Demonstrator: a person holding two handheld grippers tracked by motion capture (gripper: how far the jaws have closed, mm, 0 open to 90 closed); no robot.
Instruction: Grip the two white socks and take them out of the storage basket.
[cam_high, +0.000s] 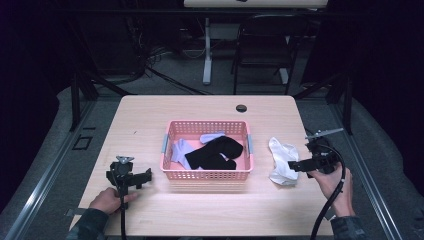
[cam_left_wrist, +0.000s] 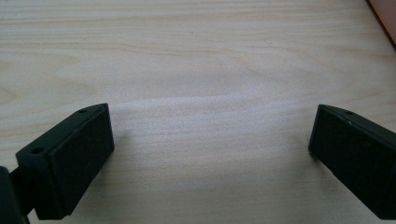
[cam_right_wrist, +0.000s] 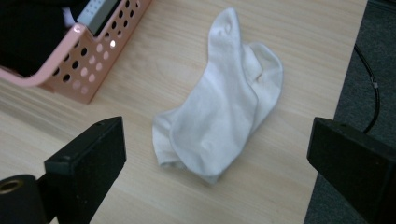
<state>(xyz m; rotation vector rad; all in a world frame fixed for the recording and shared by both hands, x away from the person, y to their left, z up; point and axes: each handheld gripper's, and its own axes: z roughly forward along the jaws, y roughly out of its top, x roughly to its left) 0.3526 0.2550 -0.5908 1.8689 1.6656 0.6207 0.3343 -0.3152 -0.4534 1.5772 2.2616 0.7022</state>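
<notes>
— Where do the two grippers sit, and how do their jaws stand?

— In the high view the left gripper (cam_high: 131, 176) is at the lower left of the frame, held by the left hand (cam_high: 107, 200) over the table (cam_high: 140, 115). In the left gripper view its jaws are spread wide apart with bare pale wood between them and nothing held. The right gripper (cam_high: 300, 165) is at the right of the frame, held by the right hand (cam_high: 334, 182) near the table's right edge. In the right gripper view its jaws are also wide apart and hold nothing.

— What lies beyond the right gripper?

— A white sock (cam_right_wrist: 223, 100), doubled over itself, lies flat on the wood in the middle of the right gripper view, between the two jaws but apart from both. In the high view it is just right of the pink basket (cam_high: 207, 175).

— And the basket?

— It stands at the centre of the high view, between the two grippers. Inside it lies a black sock (cam_high: 216, 152) towards the right, with pale lilac socks (cam_high: 181, 151) at its left and behind it. In the right gripper view a corner of the basket fills the upper left of the frame.

— Anything past the table?

— A dark chair (cam_high: 265, 45) and a white table leg (cam_high: 207, 50) stand on the floor at the top of the high view.
</notes>
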